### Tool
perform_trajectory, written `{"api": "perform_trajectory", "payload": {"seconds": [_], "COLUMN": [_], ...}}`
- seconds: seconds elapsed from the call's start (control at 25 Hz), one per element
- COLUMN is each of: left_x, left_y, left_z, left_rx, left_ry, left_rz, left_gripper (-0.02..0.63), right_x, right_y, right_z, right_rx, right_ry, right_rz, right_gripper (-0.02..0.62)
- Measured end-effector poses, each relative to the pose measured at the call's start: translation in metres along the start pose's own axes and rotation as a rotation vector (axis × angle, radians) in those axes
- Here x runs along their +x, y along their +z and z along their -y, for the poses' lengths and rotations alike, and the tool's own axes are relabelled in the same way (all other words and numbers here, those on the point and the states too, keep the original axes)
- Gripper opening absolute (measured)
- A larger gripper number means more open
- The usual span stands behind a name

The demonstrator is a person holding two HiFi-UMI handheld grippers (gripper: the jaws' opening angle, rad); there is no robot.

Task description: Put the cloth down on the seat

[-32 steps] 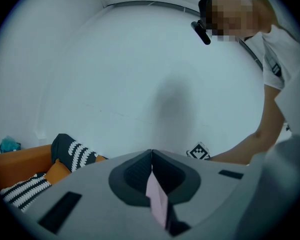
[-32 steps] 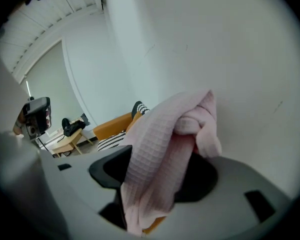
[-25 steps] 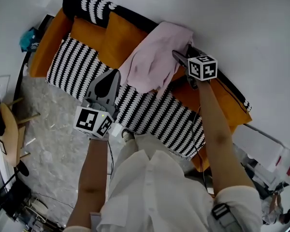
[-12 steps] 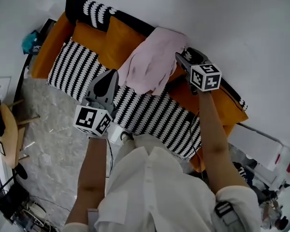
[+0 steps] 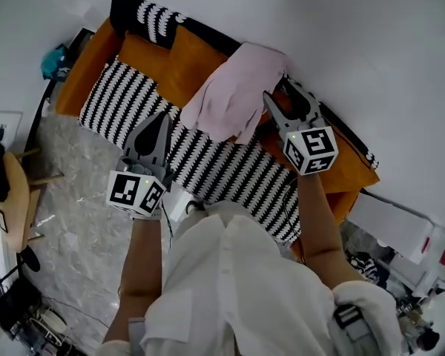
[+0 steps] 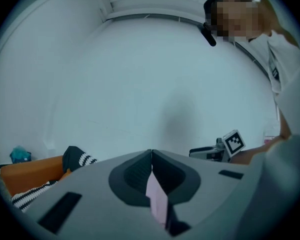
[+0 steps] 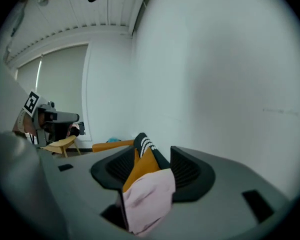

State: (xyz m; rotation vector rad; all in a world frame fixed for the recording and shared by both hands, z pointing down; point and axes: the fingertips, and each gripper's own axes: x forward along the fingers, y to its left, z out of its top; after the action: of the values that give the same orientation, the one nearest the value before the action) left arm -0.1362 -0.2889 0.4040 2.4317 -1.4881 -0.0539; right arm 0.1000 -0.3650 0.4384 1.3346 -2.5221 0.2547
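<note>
A pale pink cloth (image 5: 233, 95) hangs over the orange backrest (image 5: 182, 61) of a sofa, its lower edge reaching the black-and-white striped seat (image 5: 208, 162). My right gripper (image 5: 280, 95) is at the cloth's right edge with its jaws apart and closing. In the right gripper view the cloth (image 7: 147, 196) shows in the gap of that gripper (image 7: 154, 151), and the pads do not press on it. My left gripper (image 5: 163, 117) hovers over the seat just left of the cloth, shut. In its own view that gripper (image 6: 151, 154) shows only a pink sliver of cloth (image 6: 157, 201) below the closed tips.
A wooden chair (image 5: 15, 206) stands on the grey marble floor (image 5: 81, 221) at the left. A teal object (image 5: 53, 59) lies by the sofa's left armrest. Cables and gear crowd the lower left corner, and boxes clutter the lower right. A white wall rises behind the sofa.
My right gripper has drawn back from the top of the cloth toward me. The cloth stays draped on the backrest. The left gripper has shifted slightly down and left.
</note>
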Motion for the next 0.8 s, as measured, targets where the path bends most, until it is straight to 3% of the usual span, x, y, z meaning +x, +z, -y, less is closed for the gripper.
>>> {"api": "perform_trajectory", "payload": {"seconds": [0.2,0.44,0.8], "left_x": [-0.019,-0.038,-0.064], "left_y": [0.026,0.049,0.056], "left_z": [0.000,0.008,0.012], "left_rx": [0.050,0.104,0.099], "left_ry": [0.042,0.069,0.117], "left_rz": [0.050,0.091,0.118], "left_gripper": [0.017,0.017,0.017], "right_x": [-0.024,-0.056,-0.080], "right_y": [0.041,0.065,0.061], "right_z": [-0.022,-0.034,-0.041], "right_rx": [-0.065,-0.055,-0.080], "right_ry": [-0.001,-0.027,-0.050], "right_rz": [0.110,0.226,0.231], "right_gripper": [0.211,0.025,0.009]}}
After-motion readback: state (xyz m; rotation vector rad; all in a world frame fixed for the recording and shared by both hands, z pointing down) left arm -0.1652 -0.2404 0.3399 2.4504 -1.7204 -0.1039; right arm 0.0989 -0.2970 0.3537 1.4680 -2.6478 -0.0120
